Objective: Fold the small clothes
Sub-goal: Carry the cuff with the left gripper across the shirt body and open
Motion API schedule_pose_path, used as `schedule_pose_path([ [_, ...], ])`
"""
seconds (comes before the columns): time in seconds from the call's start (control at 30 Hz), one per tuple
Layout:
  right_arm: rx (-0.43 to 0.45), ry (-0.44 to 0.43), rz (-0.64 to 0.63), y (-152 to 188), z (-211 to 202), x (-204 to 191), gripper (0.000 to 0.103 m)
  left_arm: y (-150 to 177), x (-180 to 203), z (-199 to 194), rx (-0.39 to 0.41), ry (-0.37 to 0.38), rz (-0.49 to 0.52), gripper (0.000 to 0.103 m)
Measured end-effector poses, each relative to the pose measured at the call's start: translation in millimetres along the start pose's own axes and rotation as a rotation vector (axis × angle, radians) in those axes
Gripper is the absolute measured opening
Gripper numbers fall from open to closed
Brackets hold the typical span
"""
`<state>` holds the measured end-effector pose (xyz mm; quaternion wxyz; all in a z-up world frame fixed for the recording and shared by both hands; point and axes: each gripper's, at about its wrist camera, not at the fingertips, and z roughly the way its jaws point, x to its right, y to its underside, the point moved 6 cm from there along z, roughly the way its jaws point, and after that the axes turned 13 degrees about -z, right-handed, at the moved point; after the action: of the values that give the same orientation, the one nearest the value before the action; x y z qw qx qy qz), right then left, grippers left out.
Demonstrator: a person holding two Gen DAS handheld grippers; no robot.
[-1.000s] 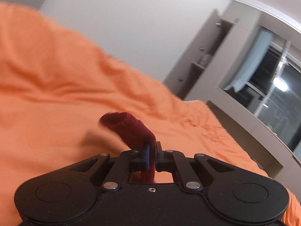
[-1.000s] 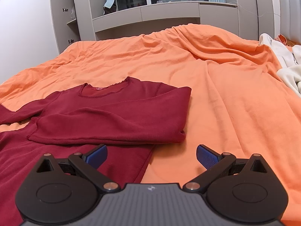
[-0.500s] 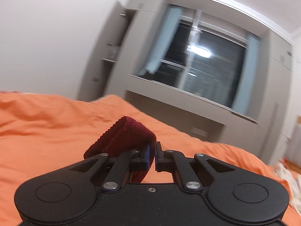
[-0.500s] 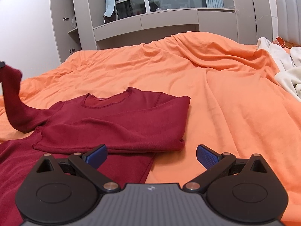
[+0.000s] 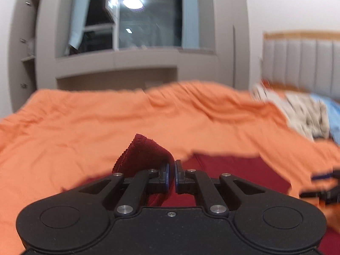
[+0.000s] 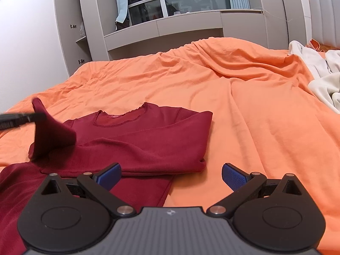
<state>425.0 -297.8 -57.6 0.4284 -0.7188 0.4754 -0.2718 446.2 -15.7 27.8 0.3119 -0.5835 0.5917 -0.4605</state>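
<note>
A dark red long-sleeved top [image 6: 136, 140] lies on the orange bedspread [image 6: 244, 110], its right side folded over the body. My left gripper [image 5: 171, 177] is shut on the cuff of the left sleeve [image 5: 142, 155], which rises in a cone above the top's left shoulder. In the right wrist view that lifted sleeve [image 6: 51, 133] hangs from the left gripper's fingers [image 6: 25, 116] at the far left. My right gripper [image 6: 171, 175] stands open just above the top's lower right edge, nothing between its blue pads.
A pile of white and pale clothes [image 6: 320, 80] lies at the bed's right edge. Grey built-in cabinets and a dark window [image 6: 180, 6] stand behind the bed, a padded headboard [image 5: 301, 63] to the right. Bare orange bedspread stretches right of the top.
The left gripper has swung to the right with the sleeve cuff, lifting the sleeve off the bed and over the top's left shoulder. The right gripper has stayed put, open.
</note>
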Motion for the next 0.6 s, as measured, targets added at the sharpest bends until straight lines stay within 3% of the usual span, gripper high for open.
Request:
schedule_pose_path([
  [0.27,-0.006,0.0,0.001,1.2,1.2,-0.1,0.103,54.1,18.6,20.5,-0.129,0.054,0.101,0.006],
  [0.47,-0.014,0.0,0.0,2.6,4.1,-1.3,0.103,71.6,26.3,18.2,-0.2,0.115,0.125,0.013],
  [0.6,-0.018,-0.004,-0.004,2.8,6.2,-2.8,0.103,81.2,26.8,18.4,-0.267,0.15,0.11,0.025],
])
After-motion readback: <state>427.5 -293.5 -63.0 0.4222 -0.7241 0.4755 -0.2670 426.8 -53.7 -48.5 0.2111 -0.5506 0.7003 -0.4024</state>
